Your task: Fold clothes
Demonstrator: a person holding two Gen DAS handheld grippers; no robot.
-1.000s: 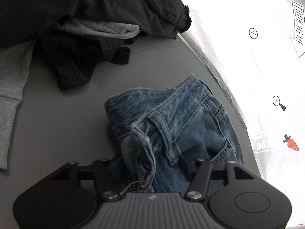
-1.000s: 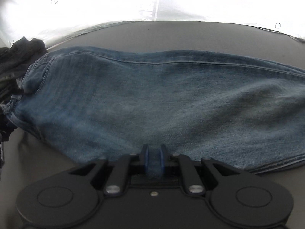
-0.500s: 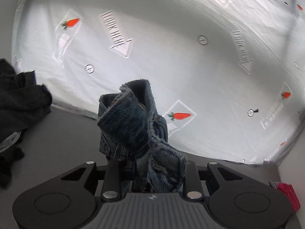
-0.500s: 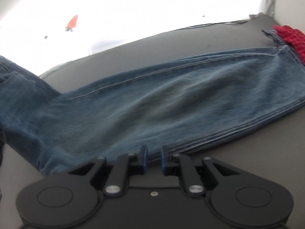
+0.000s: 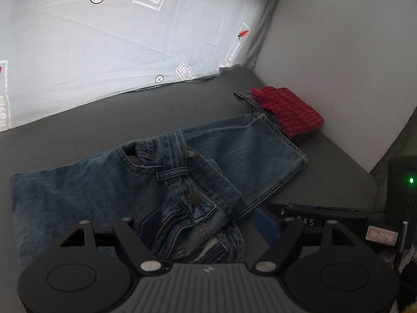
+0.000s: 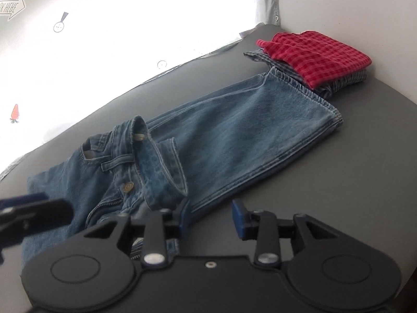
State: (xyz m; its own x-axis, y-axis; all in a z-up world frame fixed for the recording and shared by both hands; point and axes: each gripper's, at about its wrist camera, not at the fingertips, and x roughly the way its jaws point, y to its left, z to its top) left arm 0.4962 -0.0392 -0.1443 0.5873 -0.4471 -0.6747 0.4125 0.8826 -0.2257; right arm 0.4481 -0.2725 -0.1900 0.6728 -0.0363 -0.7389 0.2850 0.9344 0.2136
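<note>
A pair of blue jeans (image 5: 86,190) lies on the dark grey table (image 5: 182,104), folded so the waistband with its button (image 5: 193,197) rests over the legs. The leg hems (image 6: 307,114) point toward the far right corner. My left gripper (image 5: 208,221) is open, its fingers wide apart on either side of the waistband's near end. My right gripper (image 6: 212,217) is open too, at the near edge of the jeans (image 6: 234,135) with its left pad (image 6: 184,215) against the denim. The left gripper (image 6: 31,214) shows as a dark blur at the left of the right wrist view.
A folded red checked cloth (image 6: 318,54) sits on a folded striped garment (image 6: 338,82) in the far right corner, next to the hems. A white printed sheet (image 5: 104,39) hangs behind the table. A black device with a green light (image 5: 410,180) stands at the right.
My left gripper carried the waistband up and rightward, laid it over the legs and opened. My right gripper let go of the denim leg edge and opened.
</note>
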